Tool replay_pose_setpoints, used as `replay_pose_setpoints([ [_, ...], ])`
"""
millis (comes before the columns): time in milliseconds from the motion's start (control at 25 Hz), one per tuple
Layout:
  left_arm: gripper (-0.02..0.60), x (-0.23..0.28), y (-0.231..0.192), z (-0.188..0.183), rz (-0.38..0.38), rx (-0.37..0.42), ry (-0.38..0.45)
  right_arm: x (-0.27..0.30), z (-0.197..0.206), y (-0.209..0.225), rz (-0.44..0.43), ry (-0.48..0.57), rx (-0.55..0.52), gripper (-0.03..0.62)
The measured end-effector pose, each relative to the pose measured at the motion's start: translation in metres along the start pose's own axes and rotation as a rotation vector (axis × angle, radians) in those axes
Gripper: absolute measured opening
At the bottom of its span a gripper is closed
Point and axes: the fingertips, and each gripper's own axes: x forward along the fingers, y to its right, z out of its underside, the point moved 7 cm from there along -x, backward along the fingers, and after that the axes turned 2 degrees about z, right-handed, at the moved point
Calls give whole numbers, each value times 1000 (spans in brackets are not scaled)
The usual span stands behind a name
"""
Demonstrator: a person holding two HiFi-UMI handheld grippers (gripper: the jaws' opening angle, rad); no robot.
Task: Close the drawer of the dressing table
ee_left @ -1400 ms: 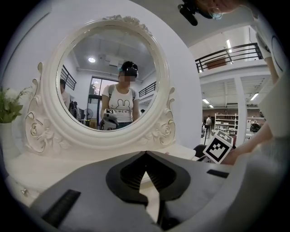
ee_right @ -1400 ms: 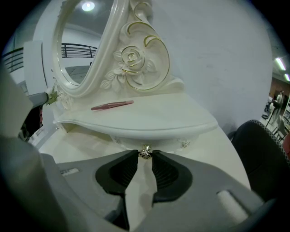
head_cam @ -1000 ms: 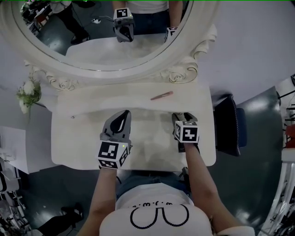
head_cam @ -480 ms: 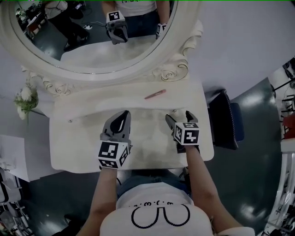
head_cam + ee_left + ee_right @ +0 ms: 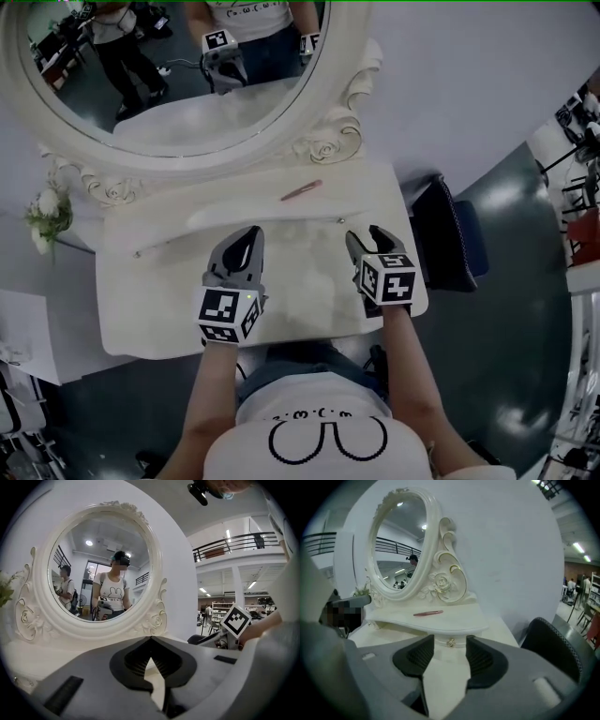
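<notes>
- Your left gripper (image 5: pixel 253 232) hovers over the white dressing table (image 5: pixel 309 300), on the left half of its top. Its jaws are together at the tips, with nothing between them.
- In the left gripper view that gripper faces the oval mirror in its carved white frame (image 5: pixel 101 569). The glass shows your reflection, and another person standing further back.
- Your right gripper (image 5: pixel 365 236) is over the right half of the table top, tilted downward, jaws apart. They have just been closing, and nothing is between the pads.
- The small drawer (image 5: pixel 440 641) is under the front lip of the raised shelf, on the right side, ahead of your right gripper. Only a narrow strip of its white front shows, sitting back beneath the lip, so it looks pushed in.
- The little gold knob (image 5: pixel 451 642) on that front appears through the gap between your right jaws. It lies beyond the tips and is not touched.
- A second small knob (image 5: pixel 141 253) sits at the left end of the same shelf edge.
- A slim reddish-pink stick (image 5: pixel 428 613) lies flat on the raised shelf, between the mirror base and the shelf's front lip, above and a little left of the gold knob.
- A bunch of white flowers (image 5: pixel 45 211) stands off the table's left end.
- A dark padded chair (image 5: pixel 450 234) stands just beside the table's right end.
</notes>
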Motion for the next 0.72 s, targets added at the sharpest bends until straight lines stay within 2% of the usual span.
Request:
replay_pose_setpoints([
  [80,-3,-1,3,-3,7,3,10,-17,-8,0,25,56,-34,137],
  [120,-3,-1,5,-5,9,5,15,-26,-13,0,40,90,-48,39],
  [160,-3,0,7,-6,11,6,20,-36,-17,0,50,120,-59,2],
  [400,-3,1,16,-23,23,23,66,-82,-42,1,70,259,-98,2],
  [720,-3,3,34,-65,63,102,159,-136,-74,1,115,438,-160,1],
])
